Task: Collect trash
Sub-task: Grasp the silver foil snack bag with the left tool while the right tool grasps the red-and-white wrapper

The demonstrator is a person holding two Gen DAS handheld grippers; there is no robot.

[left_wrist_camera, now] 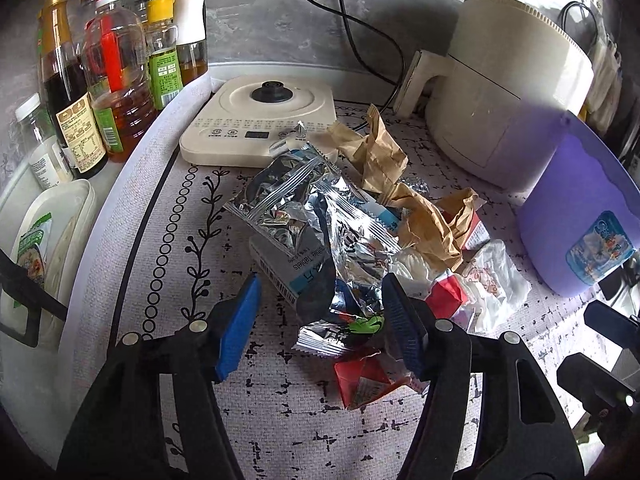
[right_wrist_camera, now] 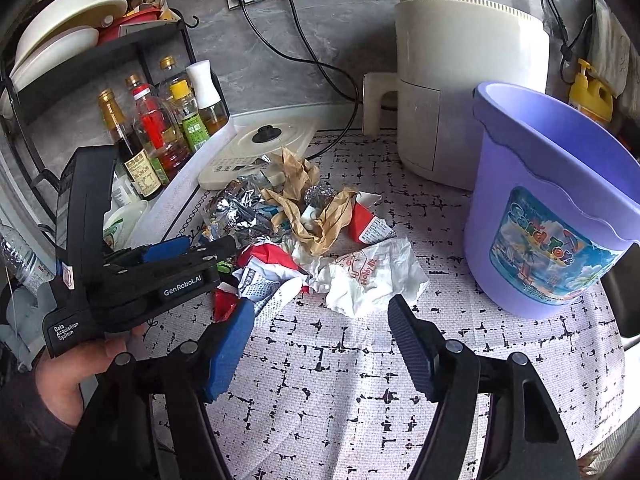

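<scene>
A pile of trash lies on the patterned mat: silver foil wrappers (left_wrist_camera: 320, 208), crumpled brown paper (left_wrist_camera: 376, 152), red cartons (left_wrist_camera: 364, 380), a white crumpled wrapper (right_wrist_camera: 372, 276) and a tablet box (left_wrist_camera: 288, 268). My left gripper (left_wrist_camera: 320, 320) is open, its blue fingers either side of a foil wrapper (left_wrist_camera: 344, 320) at the pile's near edge. It shows from the side in the right wrist view (right_wrist_camera: 188, 248). My right gripper (right_wrist_camera: 324, 332) is open and empty, just in front of the white wrapper. A purple bucket (right_wrist_camera: 552, 220) stands right of the pile.
A cream air fryer (right_wrist_camera: 460, 92) stands behind the bucket. A kettle base (left_wrist_camera: 260, 120) sits behind the pile, with power cords (right_wrist_camera: 316, 68) running to the wall sockets. Oil and sauce bottles (left_wrist_camera: 112, 80) and a dish rack (right_wrist_camera: 60, 48) crowd the left side.
</scene>
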